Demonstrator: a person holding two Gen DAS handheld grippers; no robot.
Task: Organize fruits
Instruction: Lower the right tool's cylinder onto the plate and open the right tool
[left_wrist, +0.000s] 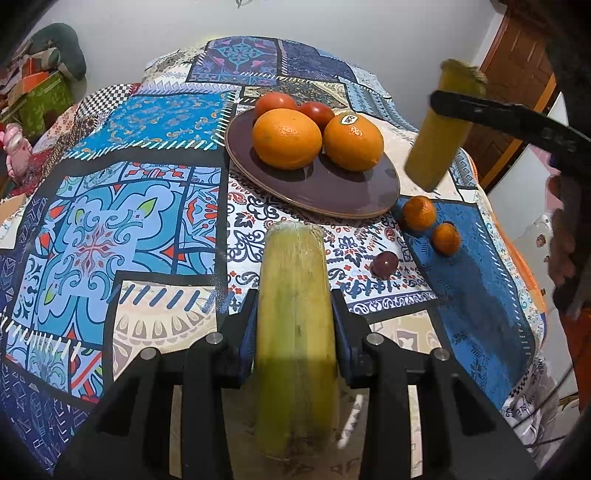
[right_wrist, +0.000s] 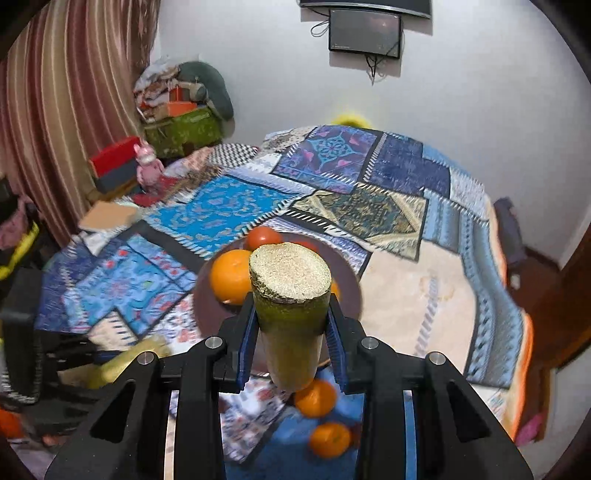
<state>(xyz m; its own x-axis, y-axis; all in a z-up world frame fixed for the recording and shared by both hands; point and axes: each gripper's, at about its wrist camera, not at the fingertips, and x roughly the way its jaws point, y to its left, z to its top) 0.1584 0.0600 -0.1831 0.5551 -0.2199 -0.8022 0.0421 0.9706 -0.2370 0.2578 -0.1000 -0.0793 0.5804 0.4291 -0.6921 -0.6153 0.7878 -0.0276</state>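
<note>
L hand-held gripper (left_wrist: 295, 314) clamps a pale green cane piece (left_wrist: 295, 332) low over the desk (left_wrist: 110, 221); R hand-held gripper (right_wrist: 291, 332) pinches a yellower cane piece (right_wrist: 290, 314) above plate (left_wrist: 332, 192) w/ oranges (left_wrist: 286, 138); risk: stub drops, knocks fruit off.

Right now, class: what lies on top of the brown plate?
On the brown plate lie two oranges; behind them are two red fruits, partly covered by the oranges. Whatever lies further behind stays hidden.
</note>
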